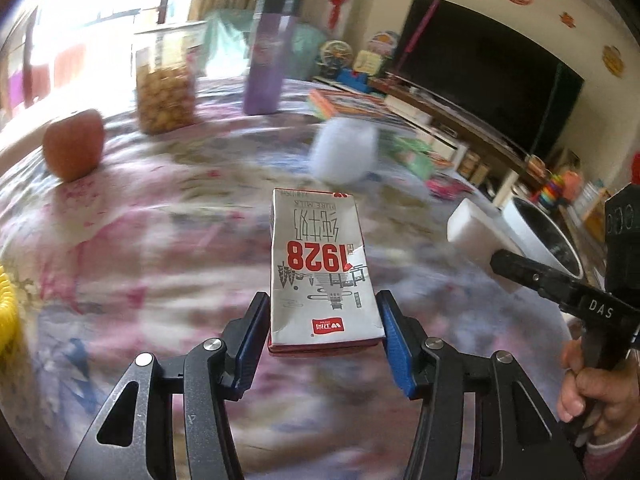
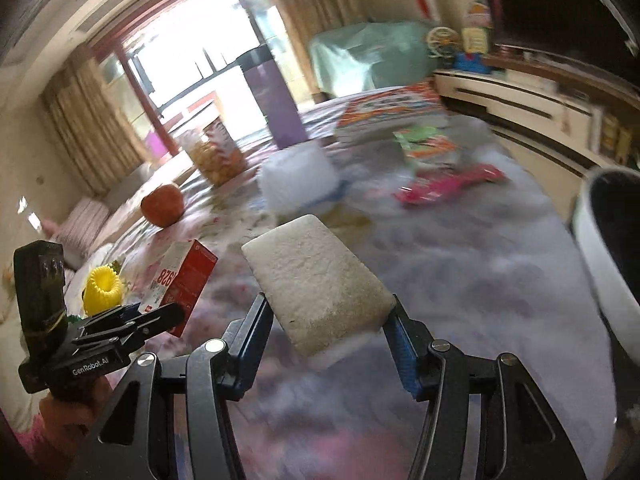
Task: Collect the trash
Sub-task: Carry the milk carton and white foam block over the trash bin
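Both tongs are loaded: the left gripper (image 1: 322, 320) pinches a "1928" milk carton (image 1: 320, 268) by its near end, the blue pads pressed to its two sides, and the right gripper (image 2: 328, 316) clamps a white sponge block (image 2: 316, 280) the same way. Each piece hangs clear above the flowered tablecloth (image 1: 140, 240), carried rather than resting. By my reading the pick-up is done and the carry to the bin is the step in hand; a white bin with a dark inside (image 2: 600, 248) stands at the right edge of the table in both views. The next move calls for bringing each load over that open mouth before the jaws part, one after the other so the tools do not knock together. More trash waits behind: a crumpled white wad (image 1: 344, 152) and a pink wrapper (image 2: 452, 186). The apple (image 1: 74, 144) looks like no trash.
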